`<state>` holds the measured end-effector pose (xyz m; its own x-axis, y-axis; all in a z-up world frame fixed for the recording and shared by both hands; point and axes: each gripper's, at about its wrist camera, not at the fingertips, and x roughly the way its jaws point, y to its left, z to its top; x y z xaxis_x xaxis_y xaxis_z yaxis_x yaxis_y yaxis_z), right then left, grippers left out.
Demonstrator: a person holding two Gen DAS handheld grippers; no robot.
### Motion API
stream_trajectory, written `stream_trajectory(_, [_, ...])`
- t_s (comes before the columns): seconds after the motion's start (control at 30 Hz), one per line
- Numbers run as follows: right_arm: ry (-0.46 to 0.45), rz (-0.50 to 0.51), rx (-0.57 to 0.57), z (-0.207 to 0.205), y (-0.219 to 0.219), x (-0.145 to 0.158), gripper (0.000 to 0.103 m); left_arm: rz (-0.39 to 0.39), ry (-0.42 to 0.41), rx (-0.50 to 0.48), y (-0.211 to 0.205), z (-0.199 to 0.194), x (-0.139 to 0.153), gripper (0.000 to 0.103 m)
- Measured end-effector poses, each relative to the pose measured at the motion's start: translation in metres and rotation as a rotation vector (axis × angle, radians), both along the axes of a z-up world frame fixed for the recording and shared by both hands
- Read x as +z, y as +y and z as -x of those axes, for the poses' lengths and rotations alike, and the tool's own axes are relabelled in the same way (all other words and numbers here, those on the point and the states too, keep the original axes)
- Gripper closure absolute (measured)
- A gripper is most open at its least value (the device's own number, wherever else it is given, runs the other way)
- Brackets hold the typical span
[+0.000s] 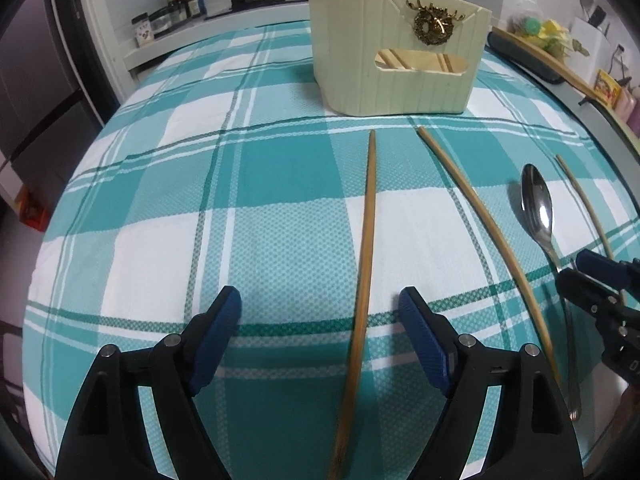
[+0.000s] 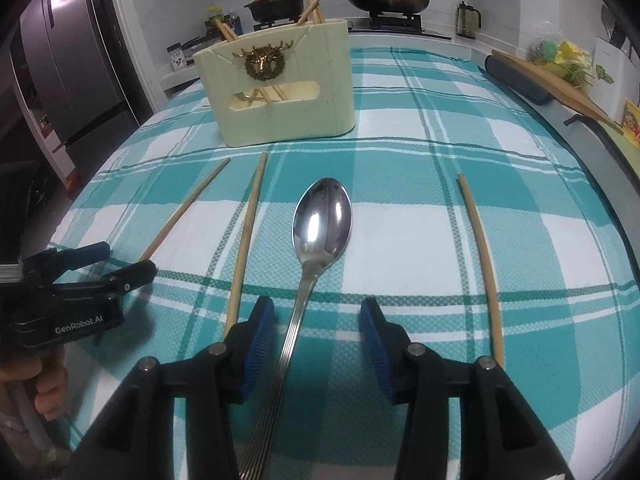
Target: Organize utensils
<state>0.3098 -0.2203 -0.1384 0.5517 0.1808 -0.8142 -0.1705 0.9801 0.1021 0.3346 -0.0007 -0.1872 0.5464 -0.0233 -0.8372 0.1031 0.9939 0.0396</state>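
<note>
Kitchen counter with a stove, pans and bottles across the top of both frames; below it, a teal-and-white plaid tablecloth [image 1: 280,168] filling the rest.

Cream utensil holder [image 2: 280,92] at upper centre of the right wrist view, already loaded with chopsticks poking out of its top. Still loose on the cloth: a steel spoon [image 2: 320,224] in mid-frame, one chopstick [image 2: 480,256] to the right of it, two more to the left [image 2: 246,236] [image 2: 180,212].

Left gripper [image 1: 320,320] spread wide, astride a chopstick [image 1: 366,260] running up lower centre of the left wrist view, nothing pinched. Right gripper [image 2: 318,336] likewise spread, straddling the spoon handle at lower centre, pads apart from the metal.

Judged step: pick-up phase, both tools lined up over their targets, neither grasp made yet.

Next move probably: lower until the pads flank the handle and the chopstick, squeeze, lift, carry to the holder's open top. Thin, flat-lying pieces; likely to slip or roll unless pinched low and square.
</note>
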Motion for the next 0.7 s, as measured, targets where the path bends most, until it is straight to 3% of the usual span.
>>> stream_trajectory(0.5, [-0.025, 0.115, 0.008, -0.047, 0.027, -0.012, 0.051, 0.047, 0.04, -0.043, -0.014, -0.071, -0.004, 0.02])
stream_trajectory(0.6, [-0.026, 0.129, -0.001, -0.054, 0.028, -0.013, 0.053, 0.046, 0.022, -0.065, -0.022, -0.074, -0.001, 0.038])
stream_trajectory(0.67, [-0.033, 0.14, -0.014, -0.055, 0.027, -0.012, 0.058, 0.043, 0.004, -0.093, -0.027, -0.071, 0.001, 0.066])
stream_trajectory(0.7, [-0.039, 0.138, -0.019, -0.055, 0.026, -0.012, 0.061, 0.045, -0.002, -0.111, -0.03, -0.069, 0.001, 0.074])
